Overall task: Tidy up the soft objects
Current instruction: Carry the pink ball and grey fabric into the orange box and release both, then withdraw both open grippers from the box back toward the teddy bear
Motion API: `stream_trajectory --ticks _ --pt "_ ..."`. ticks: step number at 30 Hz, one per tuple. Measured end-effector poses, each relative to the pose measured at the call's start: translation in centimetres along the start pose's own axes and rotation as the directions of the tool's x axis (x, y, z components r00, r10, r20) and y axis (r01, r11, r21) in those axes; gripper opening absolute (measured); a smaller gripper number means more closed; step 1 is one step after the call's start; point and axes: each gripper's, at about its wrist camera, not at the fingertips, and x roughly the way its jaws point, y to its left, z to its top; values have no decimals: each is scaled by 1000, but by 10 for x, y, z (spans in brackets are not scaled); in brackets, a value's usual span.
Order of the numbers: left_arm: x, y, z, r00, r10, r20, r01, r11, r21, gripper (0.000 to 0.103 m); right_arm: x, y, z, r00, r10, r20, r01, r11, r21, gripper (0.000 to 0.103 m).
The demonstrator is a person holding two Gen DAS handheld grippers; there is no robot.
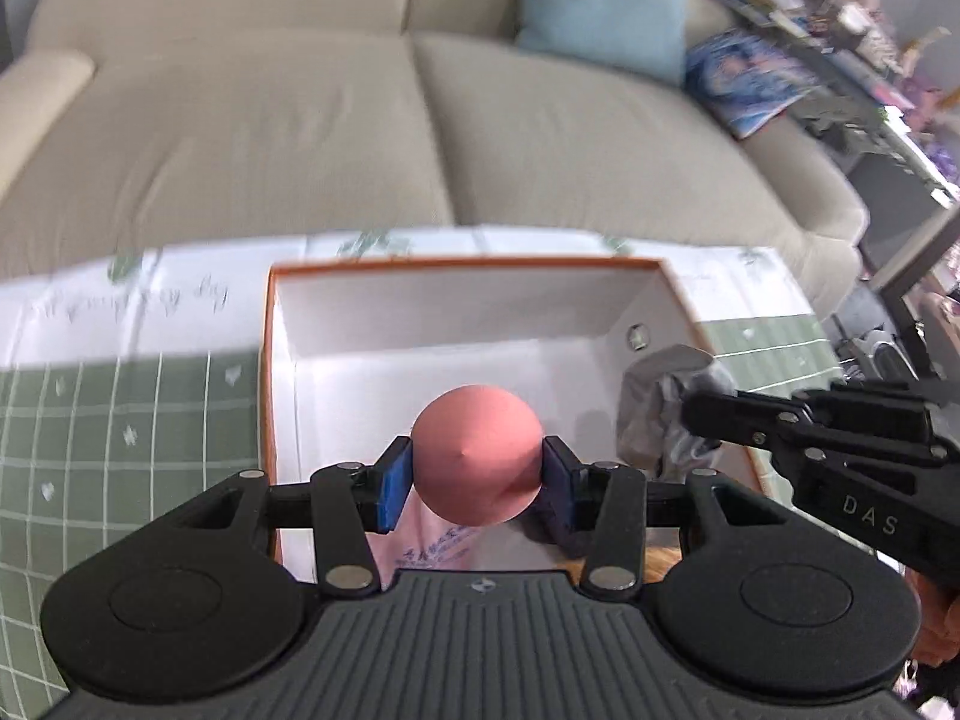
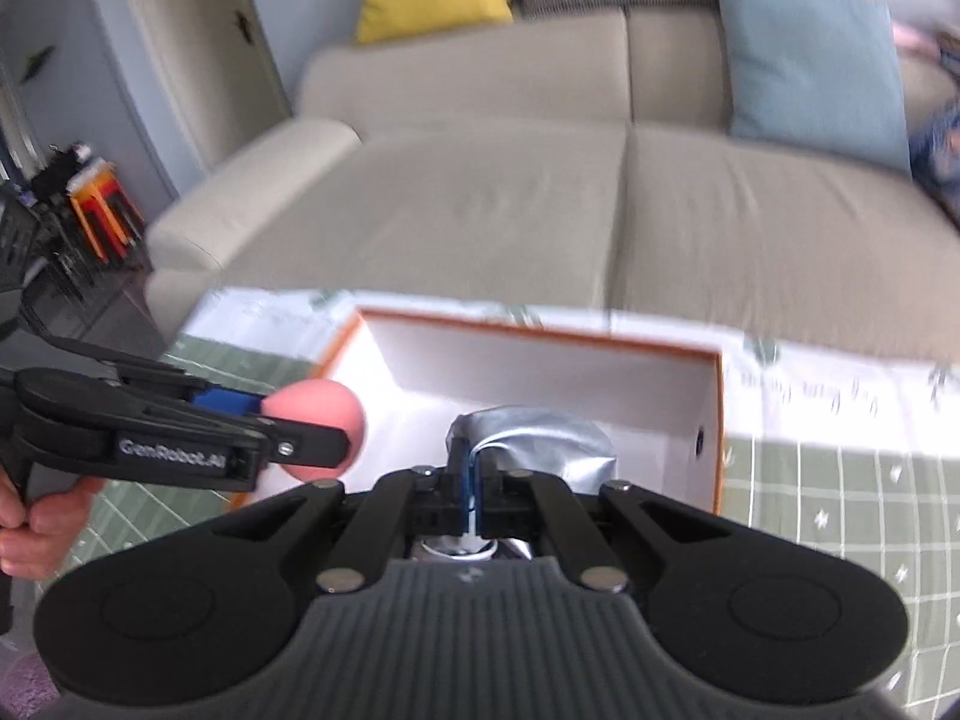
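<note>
The left gripper (image 1: 478, 476) was clamped on a pink ball (image 1: 477, 453), its blue pads (image 1: 396, 483) pressing either side, held above the open orange-edged box (image 1: 462, 267). At three o'clock, the right gripper (image 2: 471, 483) was pinched together on a grey cloth (image 2: 540, 441) over the same box. The step looked like the drop-off; next, each would probably need lowering and releasing inside the box.

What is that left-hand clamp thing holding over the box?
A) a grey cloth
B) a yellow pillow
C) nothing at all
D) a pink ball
D: the left gripper has its blue pads pressed on either side of a pink ball, above the open orange-edged box; the grey cloth is in the right gripper instead.
</note>
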Motion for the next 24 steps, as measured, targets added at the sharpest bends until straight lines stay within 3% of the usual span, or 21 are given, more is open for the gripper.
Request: stream_trajectory --ticks 5,9,11,13,16,24 --pt "37 17 2 996 32 -86 -34 999 -19 53 49 -16 -3 991 -16 -135 20 1000 23 0" --pt "53 21 -2 992 51 -115 -54 998 -20 57 67 -17 -10 983 -50 -179 52 999 11 7" --pt "58 21 -3 990 47 -134 -50 999 -21 59 68 -17 -12 980 -49 -193 53 998 16 14" --pt "59 23 -4 989 36 -144 -42 999 -33 63 67 -17 -12 979 -56 -195 61 998 19 35" --pt "54 23 -4 991 26 -132 -31 999 -40 72 61 -16 -11 980 -64 -186 70 997 24 35" --pt "33 18 2 995 20 -101 -24 999 -37 71 39 -7 -7 984 -71 -165 75 997 15 37"
